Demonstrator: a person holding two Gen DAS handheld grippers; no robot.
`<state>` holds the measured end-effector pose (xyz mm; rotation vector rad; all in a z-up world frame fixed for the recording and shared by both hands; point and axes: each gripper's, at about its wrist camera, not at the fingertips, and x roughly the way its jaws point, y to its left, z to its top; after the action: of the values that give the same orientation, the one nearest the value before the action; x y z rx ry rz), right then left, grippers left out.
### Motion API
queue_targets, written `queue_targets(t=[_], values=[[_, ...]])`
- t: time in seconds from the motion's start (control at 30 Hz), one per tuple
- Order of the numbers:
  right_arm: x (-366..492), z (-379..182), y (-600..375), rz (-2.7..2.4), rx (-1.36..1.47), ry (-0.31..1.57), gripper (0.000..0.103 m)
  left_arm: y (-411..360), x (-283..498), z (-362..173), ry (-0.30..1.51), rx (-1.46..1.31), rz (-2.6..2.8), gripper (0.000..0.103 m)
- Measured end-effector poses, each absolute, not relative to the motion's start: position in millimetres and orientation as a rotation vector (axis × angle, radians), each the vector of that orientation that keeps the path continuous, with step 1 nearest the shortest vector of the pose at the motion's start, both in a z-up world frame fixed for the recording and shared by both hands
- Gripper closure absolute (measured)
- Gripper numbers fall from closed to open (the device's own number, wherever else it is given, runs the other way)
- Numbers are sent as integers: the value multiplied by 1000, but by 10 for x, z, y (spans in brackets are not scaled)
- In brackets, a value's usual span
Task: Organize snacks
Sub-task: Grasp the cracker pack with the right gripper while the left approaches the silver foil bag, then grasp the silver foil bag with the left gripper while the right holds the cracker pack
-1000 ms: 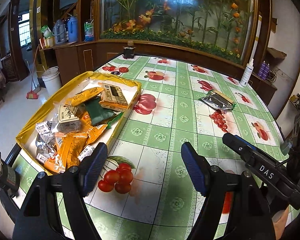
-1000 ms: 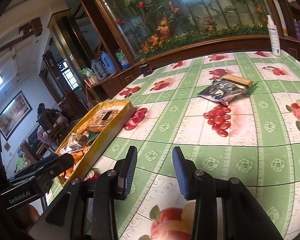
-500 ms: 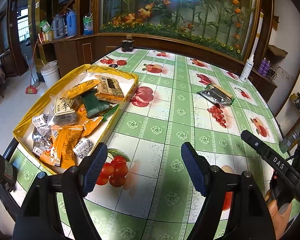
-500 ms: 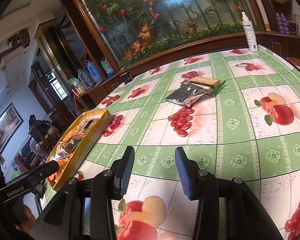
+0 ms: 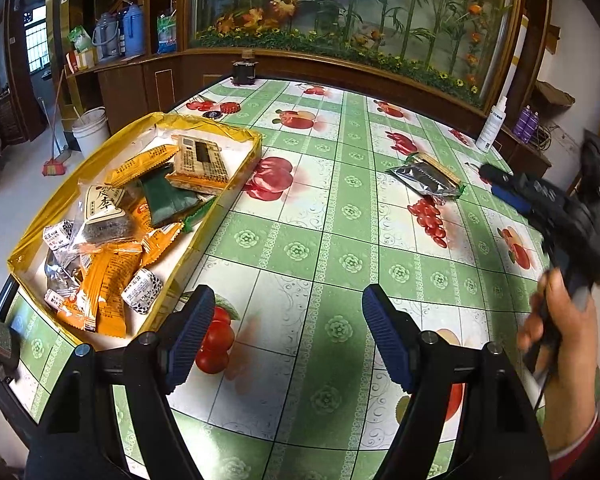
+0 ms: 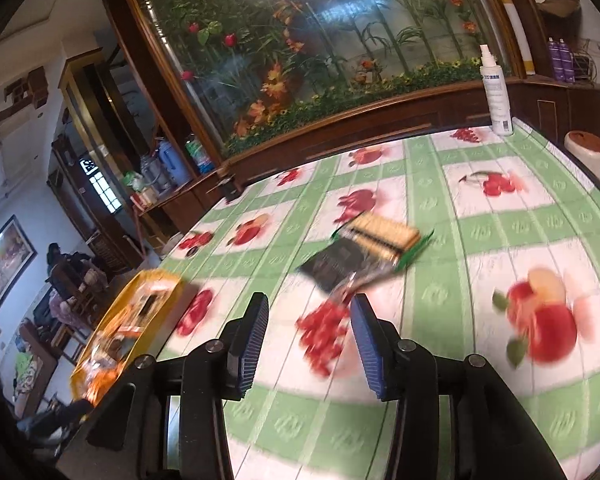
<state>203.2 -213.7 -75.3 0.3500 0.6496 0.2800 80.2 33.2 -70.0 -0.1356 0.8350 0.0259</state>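
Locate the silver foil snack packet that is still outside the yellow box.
The silver foil snack packet lies on the green checked tablecloth, overlapping a green-wrapped cracker pack and right of the yellow box; in the right wrist view it sits just ahead of the right tool.

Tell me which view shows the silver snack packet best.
The left wrist view: the silver snack packet is sharp and whole on the tablecloth. The right wrist view shows it closer but motion-blurred.

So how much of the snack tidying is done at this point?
Most of it, by the look of things: the yellow tray already holds a heap of packets. Nothing is in hand; the left tool and the right tool are both open and empty. Left: a silver packet and a biscuit pack lie out on the table, just ahead of the right tool.
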Motion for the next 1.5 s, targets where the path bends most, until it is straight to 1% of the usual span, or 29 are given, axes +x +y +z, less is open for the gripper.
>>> queue_targets(t=[0.17,0.3,0.43,0.53,0.6,0.67,0.73,0.77,0.93,1.07,1.1,1.3,1.33,1.37,1.5], values=[[2741,-870,-2192,231,298,724,57,443,843,-713,847,-146,51,27],[3294,-1068,-2226,197,262,801,57,544,871,-769,867,-151,75,27],[3642,-1276,-2172,207,206,884,57,626,921,-851,891,-159,97,27],[3549,-1274,-2056,255,153,890,53,676,979,-896,904,-181,106,27],[3343,-1259,-1924,290,102,894,49,678,1024,-923,912,-192,105,27],[3085,-1321,-1728,333,8,945,48,654,1069,-952,924,-192,97,27],[2769,-1317,-1564,377,-62,933,48,630,1087,-975,929,-189,93,27],[2603,-1305,-1509,394,-76,929,49,615,1098,-987,932,-189,90,27],[2113,-1122,-1440,427,-47,870,49,565,1199,-980,938,-202,87,27],[2157,-1103,-1414,404,-54,870,39,473,1438,-930,955,-247,57,27],[2232,-1118,-1366,407,-45,881,38,440,1498,-921,967,-262,42,27],[2383,-1312,-1212,420,-89,923,40,216,1761,-858,975,-262,25,27],[2361,-1316,-1193,405,-113,912,43,171,1809,-853,981,-251,31,27],[2349,-1311,-1197,389,-124,910,55,120,1855,-847,979,-244,35,27],[2230,-1225,-1491,346,-15,900,55,-78,2013,-859,957,-170,80,27]])
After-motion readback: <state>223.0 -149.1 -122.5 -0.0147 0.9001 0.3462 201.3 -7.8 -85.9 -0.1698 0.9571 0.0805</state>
